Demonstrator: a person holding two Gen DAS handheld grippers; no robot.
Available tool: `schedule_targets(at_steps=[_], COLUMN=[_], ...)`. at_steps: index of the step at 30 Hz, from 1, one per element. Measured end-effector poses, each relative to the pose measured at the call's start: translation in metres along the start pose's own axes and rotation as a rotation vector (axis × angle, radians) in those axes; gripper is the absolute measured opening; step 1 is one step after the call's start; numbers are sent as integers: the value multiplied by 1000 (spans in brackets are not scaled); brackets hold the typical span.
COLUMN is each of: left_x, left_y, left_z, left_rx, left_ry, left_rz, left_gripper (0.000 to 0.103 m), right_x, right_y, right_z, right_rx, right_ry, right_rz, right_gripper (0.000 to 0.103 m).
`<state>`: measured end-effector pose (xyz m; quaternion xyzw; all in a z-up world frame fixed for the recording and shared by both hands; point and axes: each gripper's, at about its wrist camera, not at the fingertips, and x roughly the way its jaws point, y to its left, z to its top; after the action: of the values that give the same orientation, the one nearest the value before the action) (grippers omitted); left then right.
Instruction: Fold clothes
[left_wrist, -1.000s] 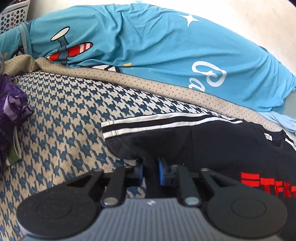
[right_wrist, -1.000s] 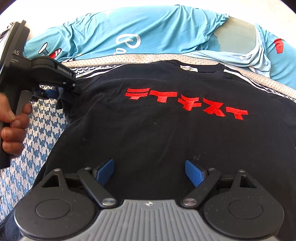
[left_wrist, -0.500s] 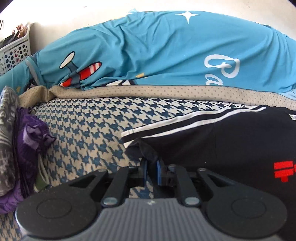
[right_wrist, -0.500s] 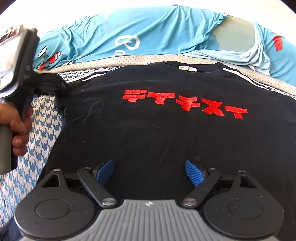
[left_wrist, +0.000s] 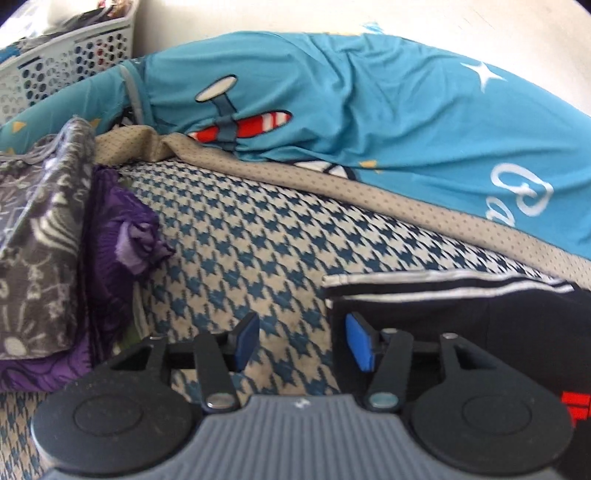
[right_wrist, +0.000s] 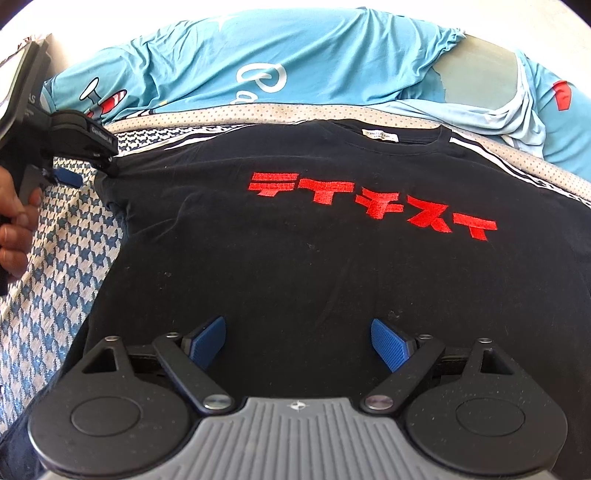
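Black cotton T-shirt with red lettering (right_wrist: 332, 236) flat on houndstooth bedcover (left_wrist: 258, 251); left gripper (left_wrist: 301, 341) opening, sleeve released; right gripper (right_wrist: 297, 341) wide, empty; risk: loosened sleeve bunching, skewing fold.

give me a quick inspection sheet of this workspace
surface: houndstooth cover, beige dotted edge behind
job's things: black tee spread flat, red print up
clutter: blue sheet bunched behind; folded pile at left
grippers: left gripper opening at the tee's sleeve, nothing between its pads; right gripper open over the tee's lower part
cables: nothing seen
surroundings: laundry basket, pale wall
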<state>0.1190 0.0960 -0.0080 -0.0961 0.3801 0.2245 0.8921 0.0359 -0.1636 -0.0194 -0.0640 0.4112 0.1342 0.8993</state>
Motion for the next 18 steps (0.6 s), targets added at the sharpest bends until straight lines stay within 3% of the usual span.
schedule_targets(at_steps=[3,8,11,18], left_x=[1,16,24,38], left_y=[11,20,17,10], left_z=[8,16,18,22], left_rx=[-53,-121,-112,-68], left_ry=[-10,31,35,34], left_rz=[-5,-118,-164,-191], left_gripper=[50,55,58,65], right_x=[0,1,1,2], right_y=[1,3,4,5], right_z=[0,0,-1,-2], right_rx=[-7,-17,-25,-29], right_ry=[1,2,1,0], right_rz=[-3,-8,-9,-11], right_gripper=[87,89,90,91])
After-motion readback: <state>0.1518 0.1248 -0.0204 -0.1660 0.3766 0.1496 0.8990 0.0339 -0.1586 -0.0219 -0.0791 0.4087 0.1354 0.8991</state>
